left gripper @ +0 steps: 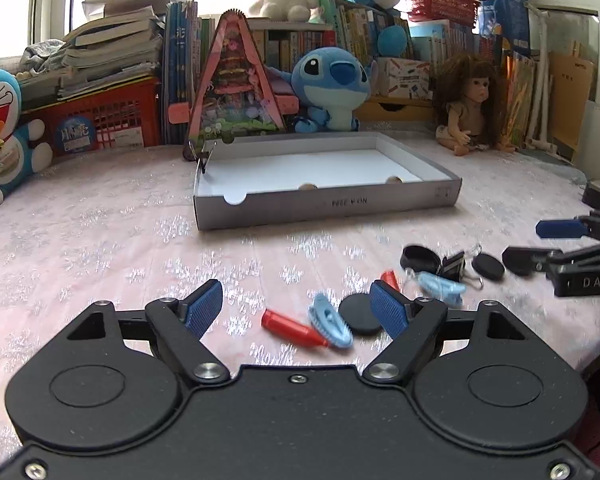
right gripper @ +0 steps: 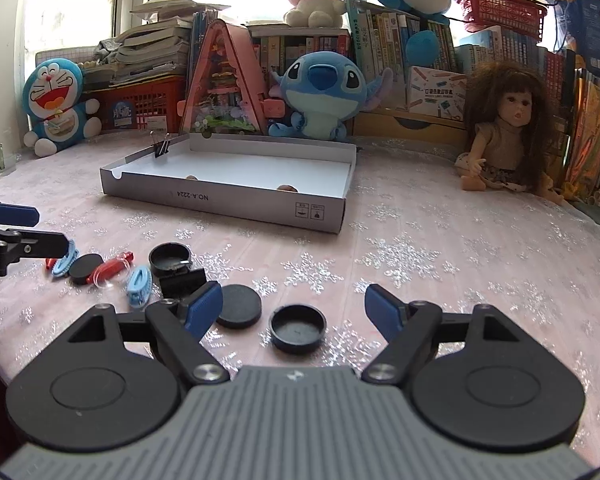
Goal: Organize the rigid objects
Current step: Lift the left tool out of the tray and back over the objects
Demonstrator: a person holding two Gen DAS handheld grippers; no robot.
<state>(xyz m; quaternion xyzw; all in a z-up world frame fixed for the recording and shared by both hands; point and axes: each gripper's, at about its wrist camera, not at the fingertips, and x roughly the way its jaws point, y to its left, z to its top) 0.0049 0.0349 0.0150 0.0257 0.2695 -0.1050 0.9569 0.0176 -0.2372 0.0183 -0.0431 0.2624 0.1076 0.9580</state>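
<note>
The right gripper [right gripper: 294,308] gapes wide over a black cap [right gripper: 298,329]; the grey box [right gripper: 236,200] lies at eleven o'clock.

2 blue clips [right gripper: 139,285], 2 red caps [right gripper: 110,270]

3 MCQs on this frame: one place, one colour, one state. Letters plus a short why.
1. Where is the binder clip that stands upright?
A. on the tray's side wall
B. on the doll's lap
C. in the red basket

2. What colour are the two hair clips on the cloth?
A. green
B. light blue
C. yellow

3. How is the right tool?
A. shut on a cap
B. open, holding nothing
C. shut on a clip

Answers: 1 A, it is clamped on the tray's left wall. 2 B, both read pale blue. 3 B, its fingers are spread with the black cap lying loose between them.
</note>
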